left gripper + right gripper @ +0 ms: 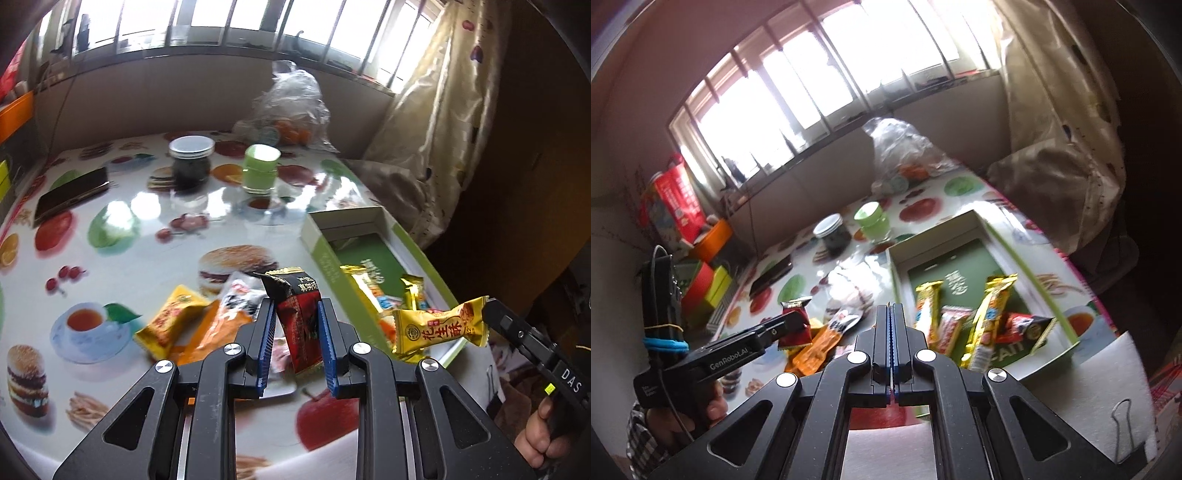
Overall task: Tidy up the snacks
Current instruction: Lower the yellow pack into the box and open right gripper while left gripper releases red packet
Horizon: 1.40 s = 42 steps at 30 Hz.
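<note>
Left fingers (297,325) clamp red-black packet (299,314); right fingers' (489,308) yellow candy (439,328) shows only here.

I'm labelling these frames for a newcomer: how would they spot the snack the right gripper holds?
Start at the green-rimmed box on the table's right edge. Over its near end the right gripper pinches a yellow candy by one wrapper end. Unlike the other yellow packets, it hangs in the air.

Glossy tablecloth (147,229), shiny foil wrappers (436,328), cardboard box (321,251)
</note>
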Each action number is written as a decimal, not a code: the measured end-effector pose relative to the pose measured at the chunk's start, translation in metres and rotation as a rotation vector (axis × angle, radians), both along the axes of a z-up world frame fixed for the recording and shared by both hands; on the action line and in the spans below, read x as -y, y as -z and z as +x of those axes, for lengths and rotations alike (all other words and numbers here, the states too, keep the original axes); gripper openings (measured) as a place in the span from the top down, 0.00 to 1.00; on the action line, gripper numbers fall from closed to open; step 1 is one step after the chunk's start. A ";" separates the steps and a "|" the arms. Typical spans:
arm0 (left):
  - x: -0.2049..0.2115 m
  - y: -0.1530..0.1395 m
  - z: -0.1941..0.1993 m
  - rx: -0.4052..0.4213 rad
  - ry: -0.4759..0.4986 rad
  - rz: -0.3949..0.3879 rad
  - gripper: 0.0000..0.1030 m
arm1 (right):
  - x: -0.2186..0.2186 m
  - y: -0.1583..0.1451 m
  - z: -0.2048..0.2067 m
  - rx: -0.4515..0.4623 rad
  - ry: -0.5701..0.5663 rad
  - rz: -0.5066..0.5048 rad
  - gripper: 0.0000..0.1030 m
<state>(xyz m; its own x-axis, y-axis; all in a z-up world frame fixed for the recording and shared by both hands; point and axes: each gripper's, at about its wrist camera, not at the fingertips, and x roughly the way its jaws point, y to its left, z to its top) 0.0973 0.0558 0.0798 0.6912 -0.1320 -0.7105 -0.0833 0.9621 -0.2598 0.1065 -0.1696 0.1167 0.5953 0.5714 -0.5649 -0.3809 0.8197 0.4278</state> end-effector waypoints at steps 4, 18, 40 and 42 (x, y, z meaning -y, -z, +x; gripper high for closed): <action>0.015 0.000 0.011 0.001 0.034 -0.004 0.76 | 0.014 -0.001 0.004 0.003 0.045 0.007 0.99; 0.056 0.010 0.041 -0.046 0.123 -0.030 0.76 | 0.046 0.010 0.013 -0.009 0.157 -0.013 0.99; 0.095 0.037 0.062 -0.123 0.207 -0.034 0.76 | 0.062 0.044 0.027 -0.068 0.236 -0.093 0.99; 0.098 0.038 0.063 -0.123 0.210 -0.027 0.76 | 0.063 0.047 0.029 -0.079 0.242 -0.096 0.99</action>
